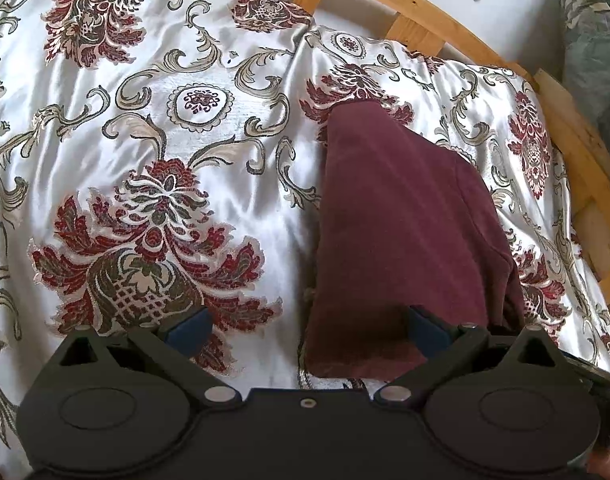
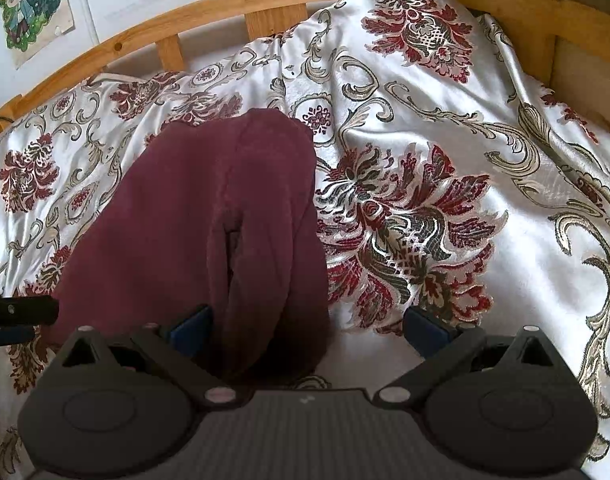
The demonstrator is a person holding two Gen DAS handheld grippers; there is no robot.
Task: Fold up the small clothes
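In the left wrist view, the left hand-held gripper (image 1: 307,330) stood spread apart, the maroon garment (image 1: 401,232) lying on the bed (image 1: 193,60) ahead, toward its right finger.

In the right wrist view, the right hand-held gripper (image 2: 307,330) gaped too; the garment's long axis ran away from it, nearer its left finger.

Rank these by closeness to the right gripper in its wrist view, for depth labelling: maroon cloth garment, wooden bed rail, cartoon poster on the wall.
1. Maroon cloth garment, just ahead, lying between the open right gripper fingers.
2. Wooden bed rail, beyond it.
3. Cartoon poster, upper left wall.
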